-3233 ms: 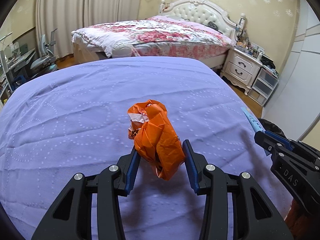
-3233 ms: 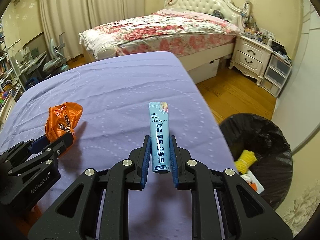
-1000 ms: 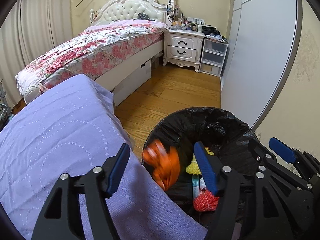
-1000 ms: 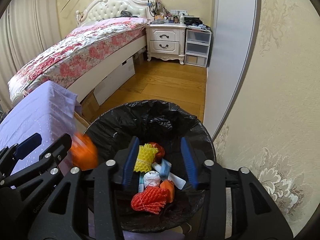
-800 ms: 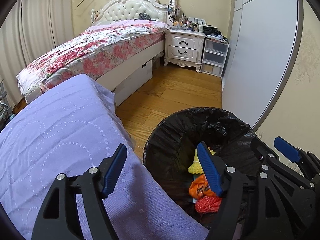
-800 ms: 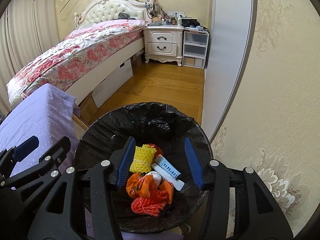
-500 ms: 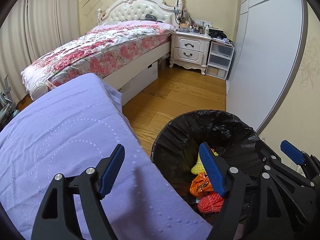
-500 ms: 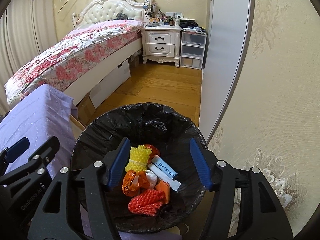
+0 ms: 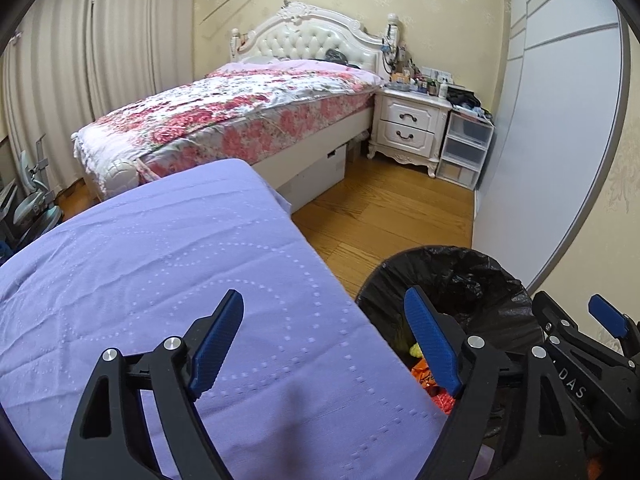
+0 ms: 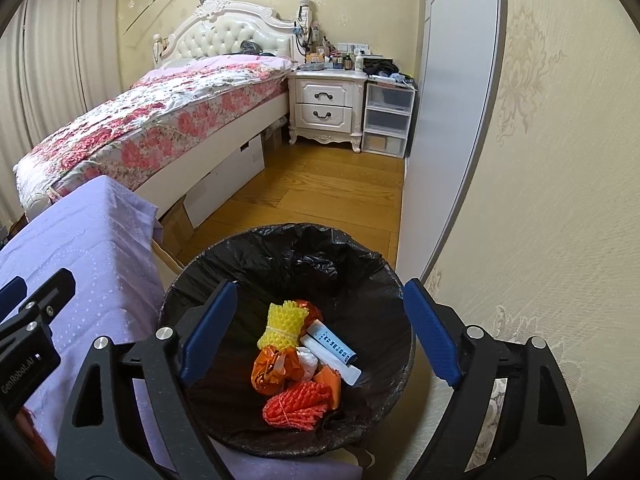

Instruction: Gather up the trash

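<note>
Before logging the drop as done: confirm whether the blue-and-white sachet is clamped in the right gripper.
No, the right gripper has nothing between its opening jaws; the blue-and-white sachet lies in the black-lined bin.

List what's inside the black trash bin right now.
Inside the trash bin: yellow foam net, orange wrapper, blue-and-white packet, red foam net, something white and crumpled. Anything beneath that pile is hidden.

A purple-covered table [image 9: 160, 264] stands beside a black-lined trash bin [image 10: 320, 256] on the wooden floor [image 10: 320, 188].

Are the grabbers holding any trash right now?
No. Both are empty, jaws opening: the left hand-held gripper over the purple cover, the right hand-held gripper above the bin.
</note>
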Available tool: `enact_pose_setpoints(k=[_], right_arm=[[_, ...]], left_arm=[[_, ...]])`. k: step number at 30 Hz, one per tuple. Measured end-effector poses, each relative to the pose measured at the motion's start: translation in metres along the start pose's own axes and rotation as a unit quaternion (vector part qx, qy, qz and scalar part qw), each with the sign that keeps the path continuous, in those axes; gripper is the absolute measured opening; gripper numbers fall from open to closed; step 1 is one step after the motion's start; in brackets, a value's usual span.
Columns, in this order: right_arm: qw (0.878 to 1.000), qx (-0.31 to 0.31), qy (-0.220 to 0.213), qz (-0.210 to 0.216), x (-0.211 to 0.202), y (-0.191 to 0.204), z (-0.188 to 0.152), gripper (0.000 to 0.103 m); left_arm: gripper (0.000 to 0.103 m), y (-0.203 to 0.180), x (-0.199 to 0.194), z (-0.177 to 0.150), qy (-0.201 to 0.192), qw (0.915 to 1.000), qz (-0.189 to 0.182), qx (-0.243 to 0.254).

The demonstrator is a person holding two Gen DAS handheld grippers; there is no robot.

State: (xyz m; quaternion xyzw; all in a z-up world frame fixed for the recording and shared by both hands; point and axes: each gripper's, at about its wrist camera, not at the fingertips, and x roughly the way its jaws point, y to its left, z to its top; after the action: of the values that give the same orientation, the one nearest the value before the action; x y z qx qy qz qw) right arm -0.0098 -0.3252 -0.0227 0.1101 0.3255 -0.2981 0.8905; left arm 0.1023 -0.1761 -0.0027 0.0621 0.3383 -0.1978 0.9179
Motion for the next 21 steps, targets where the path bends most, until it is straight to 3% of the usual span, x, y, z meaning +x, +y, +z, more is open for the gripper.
enact_pose_setpoints(k=[21], right_arm=[[0.997, -0.034, -0.053, 0.034, -0.068, 0.018, -0.010, 0.091]], left_arm=[[0.084, 0.033, -0.068, -0.020, -0.052, 0.9981, 0.026, -0.021]])
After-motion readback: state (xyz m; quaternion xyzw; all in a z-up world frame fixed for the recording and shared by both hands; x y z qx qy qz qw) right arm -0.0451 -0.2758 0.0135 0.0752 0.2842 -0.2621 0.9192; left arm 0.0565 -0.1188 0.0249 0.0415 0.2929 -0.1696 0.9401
